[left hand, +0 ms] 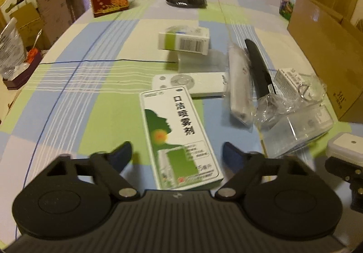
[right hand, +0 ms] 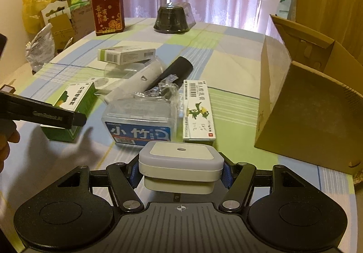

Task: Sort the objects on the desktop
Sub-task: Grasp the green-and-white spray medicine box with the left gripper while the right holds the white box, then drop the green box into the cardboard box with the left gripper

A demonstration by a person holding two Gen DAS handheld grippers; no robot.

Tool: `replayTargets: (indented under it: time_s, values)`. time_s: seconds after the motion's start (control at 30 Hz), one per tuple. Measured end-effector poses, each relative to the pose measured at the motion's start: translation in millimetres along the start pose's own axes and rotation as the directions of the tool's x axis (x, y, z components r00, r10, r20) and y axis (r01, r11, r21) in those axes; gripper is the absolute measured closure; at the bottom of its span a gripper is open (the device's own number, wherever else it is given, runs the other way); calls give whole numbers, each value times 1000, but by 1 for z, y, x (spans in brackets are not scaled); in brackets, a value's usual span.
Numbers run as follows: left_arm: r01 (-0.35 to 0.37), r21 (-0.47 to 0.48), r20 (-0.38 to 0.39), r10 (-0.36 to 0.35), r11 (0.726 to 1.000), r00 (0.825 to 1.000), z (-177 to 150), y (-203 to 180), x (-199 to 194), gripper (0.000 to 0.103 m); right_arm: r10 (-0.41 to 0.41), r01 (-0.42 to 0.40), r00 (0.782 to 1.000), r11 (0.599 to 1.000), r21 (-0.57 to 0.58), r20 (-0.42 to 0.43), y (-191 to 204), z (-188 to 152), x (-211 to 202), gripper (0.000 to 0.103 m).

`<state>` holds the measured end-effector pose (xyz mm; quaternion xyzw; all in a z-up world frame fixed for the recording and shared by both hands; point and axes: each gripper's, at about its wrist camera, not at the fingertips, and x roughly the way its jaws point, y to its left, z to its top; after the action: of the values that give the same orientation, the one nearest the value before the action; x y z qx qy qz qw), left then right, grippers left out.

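White plastic night light (right hand: 180,165) sits clamped in the right tongs (right hand: 181,171); a loose grip could drop it before the cardboard box (right hand: 313,117). Left tongs (left hand: 178,155) gape apart.

The left side of the table (left hand: 68,98) is bare cloth, so a gripper can pass there with ease. The middle is crowded: a green and white box (left hand: 179,137) lies right ahead of the left gripper (left hand: 177,155), with a white remote (left hand: 190,83) just behind it. To the right, a clear plastic box (right hand: 138,119), crinkly wrap (right hand: 165,89) and a long white carton (right hand: 198,110) sit close together. A big cardboard box (right hand: 306,105) blocks the right edge. At the far end stand 2 things, a red box (right hand: 107,12) and a black tub (right hand: 172,18), well apart.
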<state>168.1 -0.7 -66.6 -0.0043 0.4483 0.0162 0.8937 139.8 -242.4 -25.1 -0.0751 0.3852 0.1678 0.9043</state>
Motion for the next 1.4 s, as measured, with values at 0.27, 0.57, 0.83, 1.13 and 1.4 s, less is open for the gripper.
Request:
replayTargets:
  time_s: [0.27,0.57,0.83,1.13,1.4]
  values:
    - [2,4,-10,-2,1000,1000,-5,8,1,52,7,-7,1000,1000,5,-5,1,1,3,39]
    - [20,61,8,-20,998,1000,-22,12,-46,52,-30,29,999,999,23,29,0,2,-17,39]
    - [68,105,65,-75,992,995,-17,-3,-92,52,-82,78,996,992,97,41,5,-5,-55,39]
    - [156,190,101,-178,969,979,-20,-35,-135,52,-135,127,990,977,173,35,6,-13,-100,39]
    - [220,275,109,-258,936,960,-9,-74,-153,52,-174,155,982,963,219,74,-16,-6,-132,39]
